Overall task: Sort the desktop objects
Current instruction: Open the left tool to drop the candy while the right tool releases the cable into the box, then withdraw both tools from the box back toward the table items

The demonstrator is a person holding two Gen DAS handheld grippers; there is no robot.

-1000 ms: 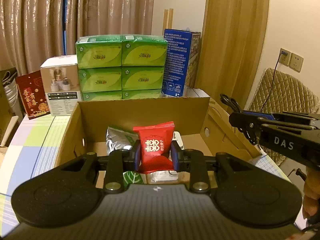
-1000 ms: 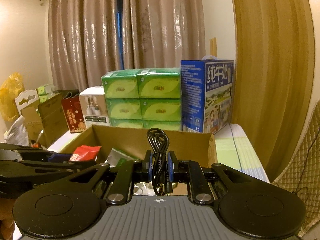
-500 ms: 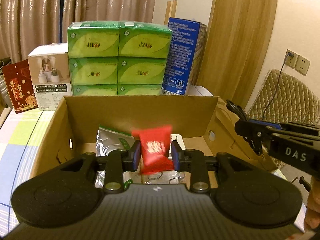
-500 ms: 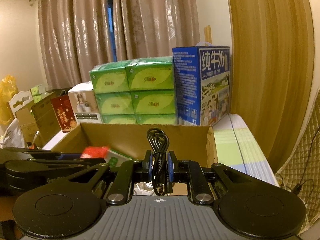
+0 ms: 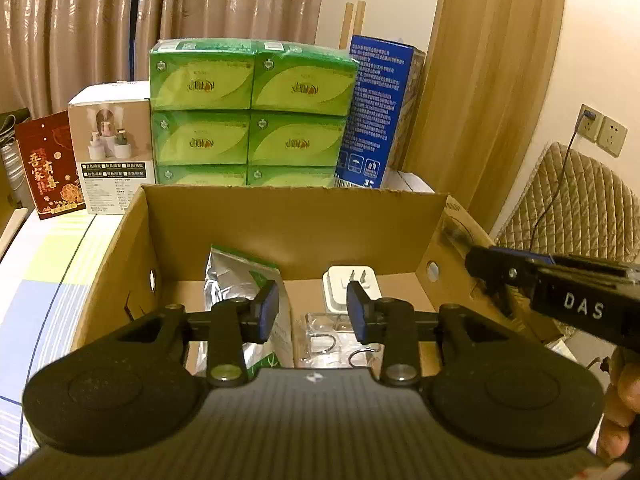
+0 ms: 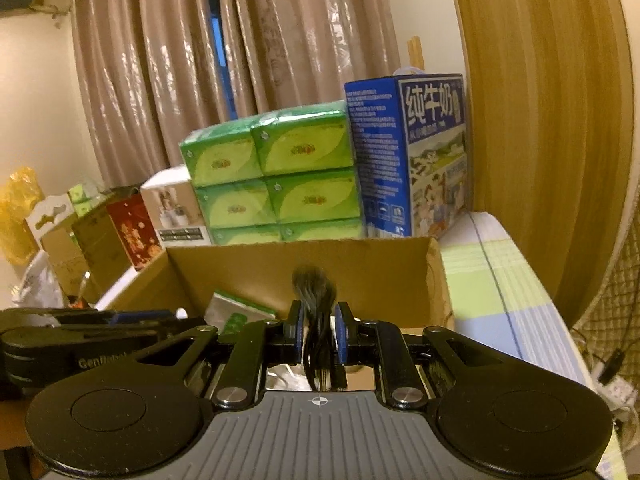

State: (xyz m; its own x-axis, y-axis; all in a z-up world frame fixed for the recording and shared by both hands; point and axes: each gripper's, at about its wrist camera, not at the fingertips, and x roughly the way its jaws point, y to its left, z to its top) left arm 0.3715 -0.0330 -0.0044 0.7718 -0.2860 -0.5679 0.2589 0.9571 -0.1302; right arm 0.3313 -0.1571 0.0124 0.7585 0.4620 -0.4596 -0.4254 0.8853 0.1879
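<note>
Behind the table (image 5: pixel 52 264) with its pale checked cloth, brown curtains (image 5: pixel 88 20) are hanging, and a stack of green tissue packs (image 5: pixel 252 108) is standing between a white product box (image 5: pixel 110 148) and a blue milk carton (image 6: pixel 408 152). Close in front of these, an open cardboard box (image 5: pixel 296 220) is sitting on the table.

At this moment the left hand-held gripper (image 5: pixel 312 312) is hovering over the cardboard box with its two blue-padded fingers (image 5: pixel 266 310) spread apart, and nothing is sitting between them. Below and beyond the gap, on the box floor, a silver and green foil pouch (image 5: pixel 236 280) is leaning toward the left finger, a white plug adapter (image 5: pixel 352 284) is lying just behind the right finger, and a clear plastic pack with metal rings (image 5: pixel 332 336) is lying under the gap.

To the right, the right hand-held gripper (image 6: pixel 318 334) is pointing into the same box from its right side, and it is clamping a coiled black cable (image 6: pixel 316 320). This cable is standing upright between the fingers, its loop rising above them and its plug ends hanging below. It looks blurred, so I cannot tell finer details.
</note>
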